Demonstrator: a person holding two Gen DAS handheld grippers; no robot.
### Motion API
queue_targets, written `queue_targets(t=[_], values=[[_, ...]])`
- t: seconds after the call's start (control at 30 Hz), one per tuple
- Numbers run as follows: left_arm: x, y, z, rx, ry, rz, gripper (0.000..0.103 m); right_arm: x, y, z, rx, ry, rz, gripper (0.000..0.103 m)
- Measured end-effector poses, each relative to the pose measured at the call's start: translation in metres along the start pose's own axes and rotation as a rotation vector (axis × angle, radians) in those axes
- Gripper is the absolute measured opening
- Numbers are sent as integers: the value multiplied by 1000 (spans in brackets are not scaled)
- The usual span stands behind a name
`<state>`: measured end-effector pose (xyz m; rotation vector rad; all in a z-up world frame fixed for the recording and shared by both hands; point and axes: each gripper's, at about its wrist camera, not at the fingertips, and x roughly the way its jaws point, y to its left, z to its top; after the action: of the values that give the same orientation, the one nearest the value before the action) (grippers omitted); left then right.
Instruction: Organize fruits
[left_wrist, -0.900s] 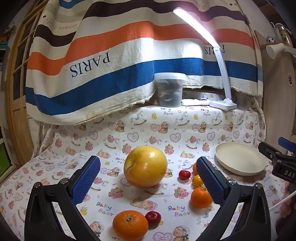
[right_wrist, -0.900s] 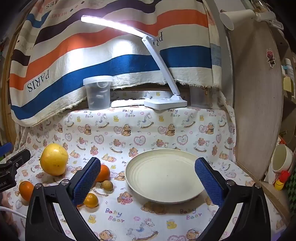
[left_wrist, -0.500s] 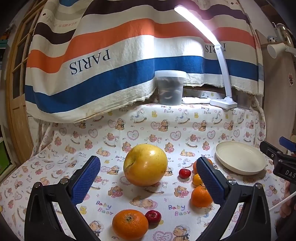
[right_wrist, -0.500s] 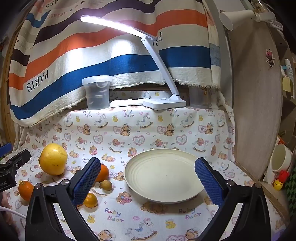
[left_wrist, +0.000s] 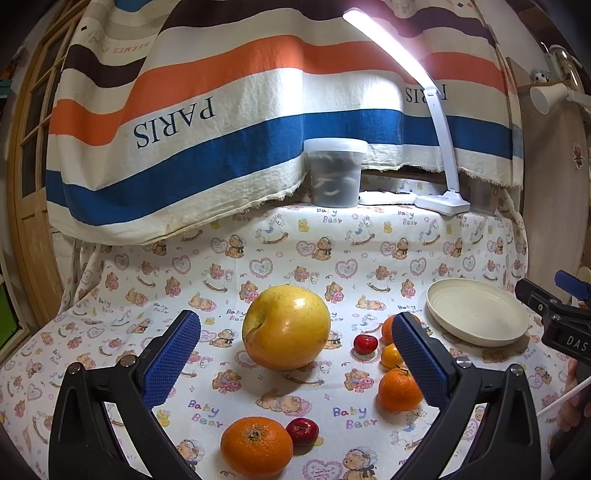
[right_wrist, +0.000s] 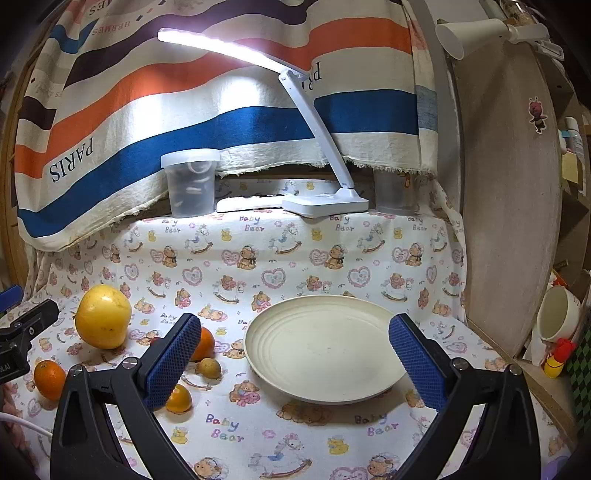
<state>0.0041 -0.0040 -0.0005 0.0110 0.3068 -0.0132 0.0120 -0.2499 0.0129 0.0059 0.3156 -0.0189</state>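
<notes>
Both grippers hang spread wide: left gripper (left_wrist: 295, 354) frames the big round yellow apple (left_wrist: 287, 327), right gripper (right_wrist: 293, 358) faces the shallow cream plate (right_wrist: 325, 354).

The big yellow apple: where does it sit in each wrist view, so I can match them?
Left wrist: the big yellow apple sits centre frame, between the open gripper's blue pads.
Right wrist: the apple is far left, beyond the left pad.
Shared landmark: the round cream plate, right of the apple in both views.
</notes>
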Motion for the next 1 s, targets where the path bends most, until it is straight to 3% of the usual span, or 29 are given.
queue_targets(t=[1.0], values=[[-4,-1,-1,-6,-10,-11,103,0,0,0,-6,-2,12,102]])
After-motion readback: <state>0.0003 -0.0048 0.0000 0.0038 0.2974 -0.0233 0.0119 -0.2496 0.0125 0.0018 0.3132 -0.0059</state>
